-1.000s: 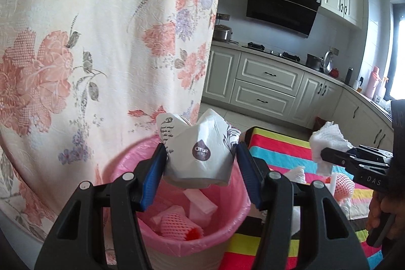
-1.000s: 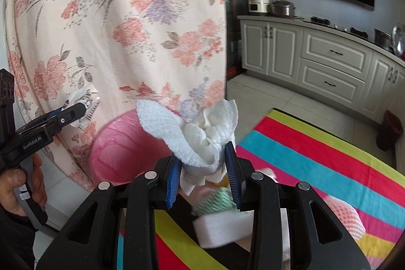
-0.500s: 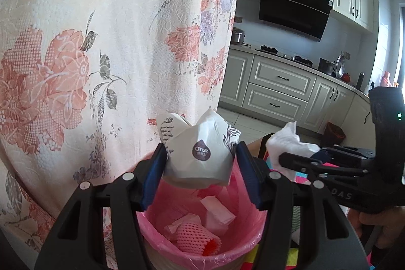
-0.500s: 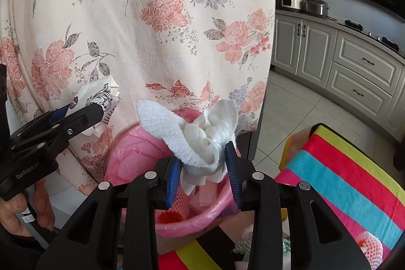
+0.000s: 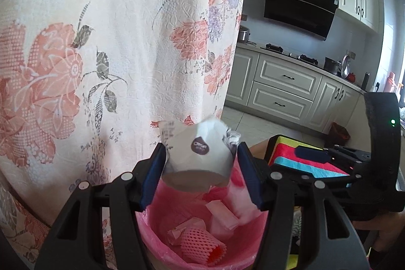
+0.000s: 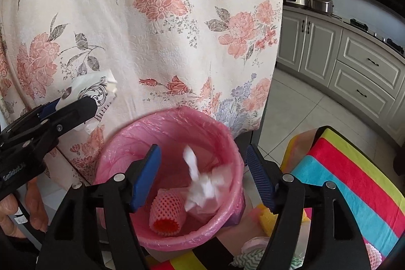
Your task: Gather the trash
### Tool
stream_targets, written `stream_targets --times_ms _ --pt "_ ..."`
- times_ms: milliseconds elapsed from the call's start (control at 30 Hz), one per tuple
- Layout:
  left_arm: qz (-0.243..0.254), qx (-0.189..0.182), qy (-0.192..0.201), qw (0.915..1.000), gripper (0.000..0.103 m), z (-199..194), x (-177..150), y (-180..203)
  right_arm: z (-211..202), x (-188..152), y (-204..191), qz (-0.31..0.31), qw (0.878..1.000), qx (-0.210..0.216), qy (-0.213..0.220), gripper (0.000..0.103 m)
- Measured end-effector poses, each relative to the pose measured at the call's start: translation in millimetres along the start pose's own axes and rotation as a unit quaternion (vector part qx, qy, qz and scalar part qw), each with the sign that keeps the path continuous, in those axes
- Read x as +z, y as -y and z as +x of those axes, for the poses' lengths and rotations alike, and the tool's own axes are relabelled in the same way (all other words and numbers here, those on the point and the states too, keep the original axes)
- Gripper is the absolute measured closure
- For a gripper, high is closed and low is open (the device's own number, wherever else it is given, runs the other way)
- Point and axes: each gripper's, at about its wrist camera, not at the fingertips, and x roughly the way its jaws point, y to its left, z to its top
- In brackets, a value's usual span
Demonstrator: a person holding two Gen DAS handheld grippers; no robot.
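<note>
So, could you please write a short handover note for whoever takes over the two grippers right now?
Right gripper: jaws opening, nothing between them; the crumpled white paper towel is dropping into the pink-lined round trash bin, beside a pink foam fruit net.
Left gripper: jaws opening around the crushed white paper cup, which sits above the bin; the pads are at its sides.
Done: towel released, net and paper scraps binned.
Left: let the cup fall in, then collect the scraps at the edge of the striped cloth, such as the green-and-white rag.
</note>
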Motion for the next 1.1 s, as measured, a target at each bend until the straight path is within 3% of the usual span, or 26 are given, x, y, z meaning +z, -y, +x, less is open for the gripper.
stream_targets --times_ms 67,567,1100 --pt "-0.001 0.007 -0.004 1.0 0.038 5.5 -0.3 -0.2 -0.3 -1.8 3.8 0.006 1.0 -0.001 -0.001 0.036" --pt "-0.004 0.005 -0.005 1.0 0.038 -7.5 -6.6 2.8 -43.8 -21.7 30.3 0.03 0.999 -0.026 0.023 0.036" --pt "0.019 -0.043 -0.017 0.9988 0.037 -19.1 -23.8 58.4 -130.7 -74.3 98.0 0.093 0.99 -0.092 0.054 0.034"
